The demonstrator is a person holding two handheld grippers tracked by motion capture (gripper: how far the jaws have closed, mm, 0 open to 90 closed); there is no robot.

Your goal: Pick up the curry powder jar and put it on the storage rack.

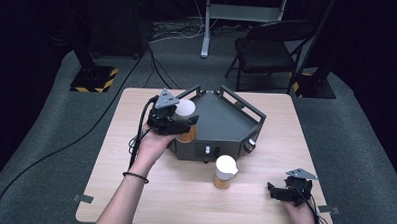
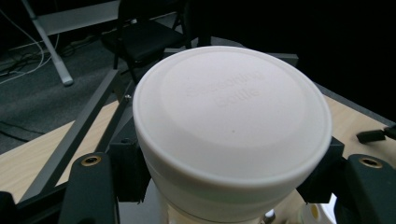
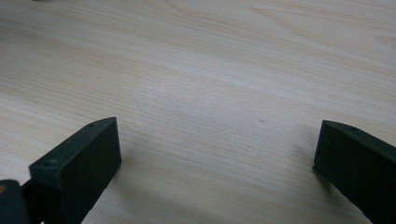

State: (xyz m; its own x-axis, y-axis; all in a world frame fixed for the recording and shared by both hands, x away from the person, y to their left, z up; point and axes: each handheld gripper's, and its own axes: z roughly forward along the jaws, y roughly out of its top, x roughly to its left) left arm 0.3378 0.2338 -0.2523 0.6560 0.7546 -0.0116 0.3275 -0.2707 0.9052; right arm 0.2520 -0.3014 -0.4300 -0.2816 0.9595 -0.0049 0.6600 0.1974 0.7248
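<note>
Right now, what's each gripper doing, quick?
Left gripper: shut on the white-capped amber plastic bottle, held at the dark grey metal tray.
Right gripper: open, holding nothing, over the light wooden table.

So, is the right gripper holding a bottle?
No, the right gripper has open jaws with bare table between them.

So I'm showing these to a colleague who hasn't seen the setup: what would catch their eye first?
Most likely the white-capped bottle clamped in the left gripper, held at the left edge of the dark angular tray in the middle of the wooden table. A second bottle with the same white cap stands alone on the table in front of the tray. The right gripper rests near the table's right corner, jaws open over bare wood.
</note>
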